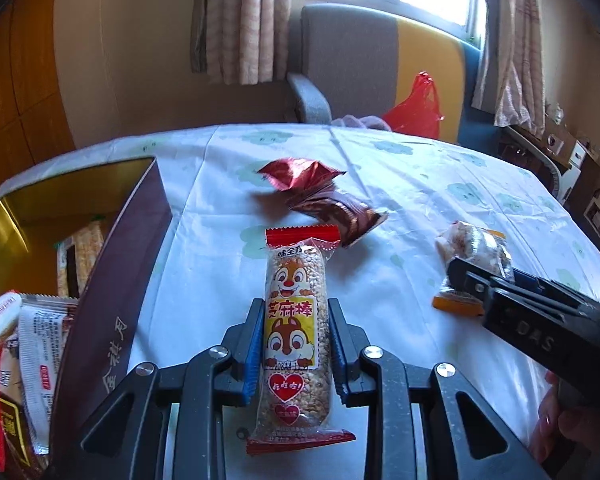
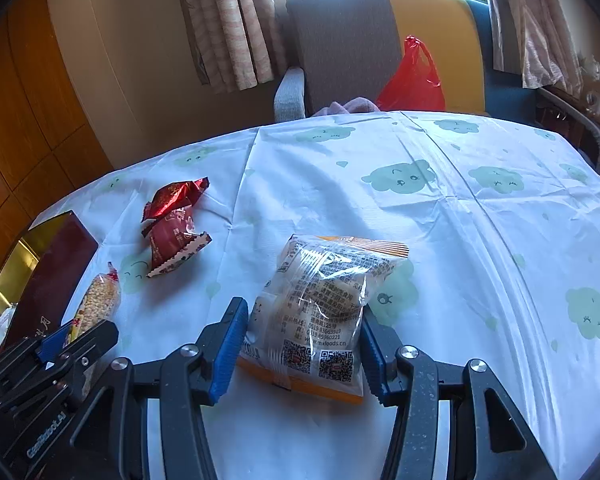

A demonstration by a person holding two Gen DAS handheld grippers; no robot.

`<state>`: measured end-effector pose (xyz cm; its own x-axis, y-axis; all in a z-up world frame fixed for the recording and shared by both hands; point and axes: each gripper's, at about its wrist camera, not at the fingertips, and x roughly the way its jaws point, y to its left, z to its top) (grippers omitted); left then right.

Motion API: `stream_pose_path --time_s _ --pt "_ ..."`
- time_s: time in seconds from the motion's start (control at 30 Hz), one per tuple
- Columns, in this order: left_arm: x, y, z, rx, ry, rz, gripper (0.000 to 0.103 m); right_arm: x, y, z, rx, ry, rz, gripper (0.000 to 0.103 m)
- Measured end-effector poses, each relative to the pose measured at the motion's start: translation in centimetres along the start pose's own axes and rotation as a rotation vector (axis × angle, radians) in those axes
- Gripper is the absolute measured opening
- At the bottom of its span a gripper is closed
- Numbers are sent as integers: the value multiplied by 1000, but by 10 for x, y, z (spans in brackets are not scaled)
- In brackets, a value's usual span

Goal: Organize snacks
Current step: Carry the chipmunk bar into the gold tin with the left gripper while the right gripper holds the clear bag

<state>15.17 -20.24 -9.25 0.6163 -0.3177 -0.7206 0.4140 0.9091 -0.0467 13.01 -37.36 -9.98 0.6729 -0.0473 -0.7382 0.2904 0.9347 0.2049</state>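
My left gripper [image 1: 295, 309] is shut on a sesame stick bar [image 1: 296, 280] with a cartoon squirrel label, both blue pads pressing its sides. The bar points away from me over the tablecloth. A maroon box [image 1: 112, 280] with a gold inside stands just left of it and holds several wrapped snacks [image 1: 40, 340]. My right gripper [image 2: 304, 316] is shut on a clear pastry packet [image 2: 324, 292] with orange ends. The same packet [image 1: 476, 244] and right gripper [image 1: 474, 284] show at the right of the left wrist view. The left gripper [image 2: 72, 336] with the bar [image 2: 100, 304] appears at lower left.
Two red foil snack packets [image 1: 300, 172] [image 1: 340, 212] lie mid-table, also seen as packets [image 2: 176, 196] [image 2: 172, 244]. A cloud-print tablecloth [image 2: 460, 208] covers the table. Behind the far edge stand an armchair [image 2: 340, 40] and a red plastic bag [image 2: 416, 80]. A hand [image 1: 552, 420] holds the right gripper.
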Motion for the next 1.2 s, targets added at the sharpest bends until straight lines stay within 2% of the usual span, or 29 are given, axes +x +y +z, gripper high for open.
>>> stream_pose_path --time_s 0.27,0.5,0.73,0.87,1.2 --pt "-28 -13 -6 67 -64 -12 29 0 0 0 1 0 1 54" --pt "-66 -1 2 56 -131 -53 29 0 -1 0 -6 0 -5 54" --pt "-92 41 18 -5 -167 -41 29 1 0 0 -10 -1 -10 54" --pt "-100 78 24 -97 -173 -17 29 1 1 0 -16 1 -16 54" --pt "-101 153 24 -207 -130 46 29 1 3 0 -32 2 -34 54"
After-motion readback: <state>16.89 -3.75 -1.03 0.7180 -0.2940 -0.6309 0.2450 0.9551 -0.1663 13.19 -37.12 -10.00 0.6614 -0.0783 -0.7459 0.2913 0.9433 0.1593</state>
